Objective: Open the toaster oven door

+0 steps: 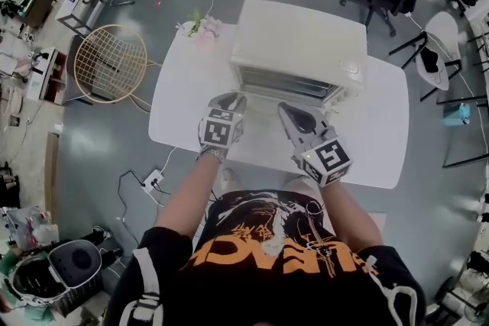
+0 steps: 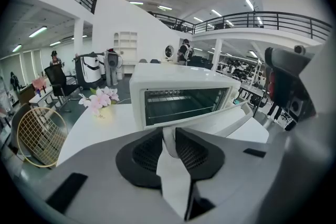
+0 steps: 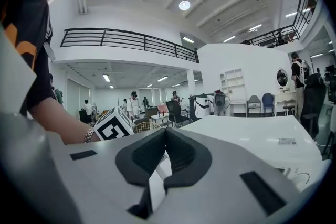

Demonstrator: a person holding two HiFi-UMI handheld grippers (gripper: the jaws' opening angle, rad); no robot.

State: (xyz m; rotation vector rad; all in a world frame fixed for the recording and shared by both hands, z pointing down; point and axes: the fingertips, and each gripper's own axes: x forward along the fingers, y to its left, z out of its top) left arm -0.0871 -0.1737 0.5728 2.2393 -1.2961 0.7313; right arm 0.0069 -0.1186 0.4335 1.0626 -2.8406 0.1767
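Left gripper: fingers closed on the white bar handle | boxy cream toaster oven: just beyond those fingers, door ajar, on white counter | right gripper: fingers together, empty.

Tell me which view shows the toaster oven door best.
Left gripper view: the door hangs open, seen front-on, with its handle running in between the left tongs. The head view sees the toaster oven from above, so the door is barely readable. The right gripper view faces away and misses it.
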